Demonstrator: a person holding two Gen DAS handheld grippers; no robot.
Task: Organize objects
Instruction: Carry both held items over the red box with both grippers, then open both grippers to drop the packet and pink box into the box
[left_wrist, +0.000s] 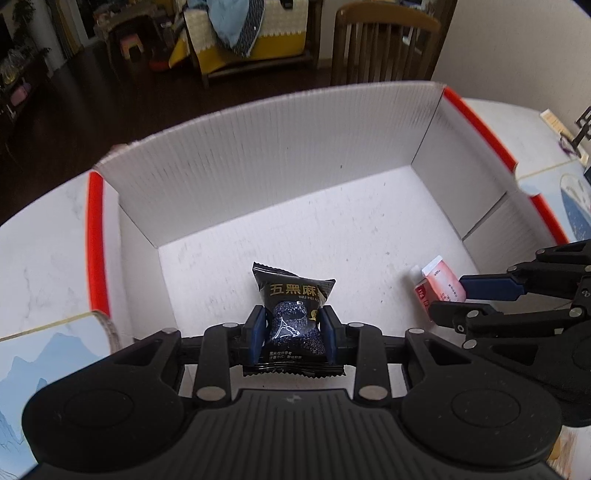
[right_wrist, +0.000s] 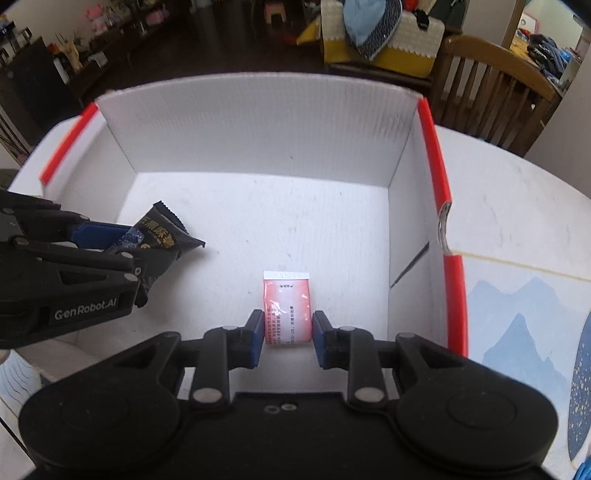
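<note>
Left gripper (left_wrist: 291, 334) clamped black snack packet (left_wrist: 293, 314) over near-left part of white box (left_wrist: 258, 166), packet long axis pointing toward far wall. Right gripper (right_wrist: 288, 334) pinched pink sachet (right_wrist: 287, 306) over near-right part of box floor, long axis alike. Probably release came next.

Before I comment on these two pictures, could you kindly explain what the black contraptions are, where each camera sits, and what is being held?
Each picture comes from a fisheye camera mounted on a handheld two-finger gripper, looking along its blue-padded fingers; a person holds one in each hand. Both reach into a white corrugated box with red edges on a pale marble-look table. The left view shows the left gripper clamped on a black foil snack packet with gold lettering. The right view shows the right gripper with its fingers around a small pink-and-white sachet, seemingly gripping it. Each gripper also appears at the edge of the other's picture.
</note>
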